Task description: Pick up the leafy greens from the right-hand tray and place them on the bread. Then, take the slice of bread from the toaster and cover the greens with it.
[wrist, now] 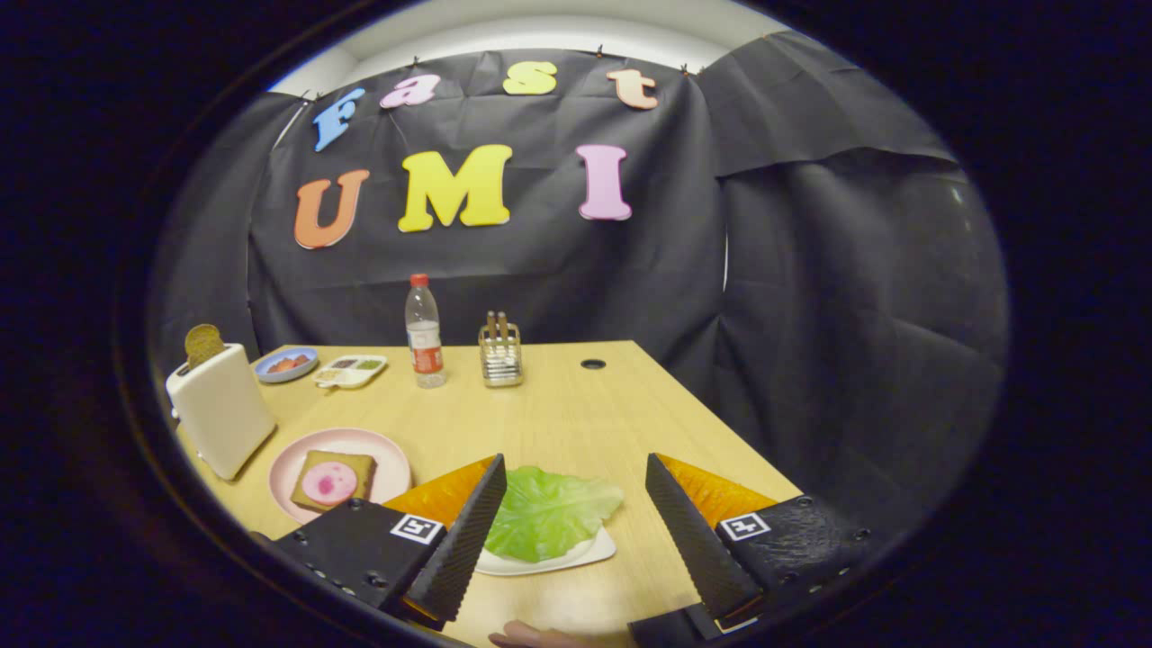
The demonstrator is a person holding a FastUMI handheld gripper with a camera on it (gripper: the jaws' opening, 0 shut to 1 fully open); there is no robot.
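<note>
On the wooden bench (558,414), everything sits in an arc ahead of the gripper (571,504), whose jaws stand spread wide with nothing pinched between them. Largest of the objects, the white toaster (220,409) stands at ten o'clock from the jaws, near the bench's far left side, with a brown slice of bread (203,343) poking upright out of its slot. Just beside it, at nine to ten o'clock, the pink plate (360,450) carries a second piece of bread (310,477) topped with a round pink slice (328,483). The leafy greens (549,513) lie on a white tray (589,551) at twelve o'clock, between the two fingers, closer to the left one, untouched by either. Farther off, at eleven o'clock, a clear water bottle (424,331) with a red cap stands upright near a small metal rack (500,351). At ten to eleven o'clock, beyond the toaster, a divided white dish (350,370) and a small blue dish (286,364) sit side by side.
</note>
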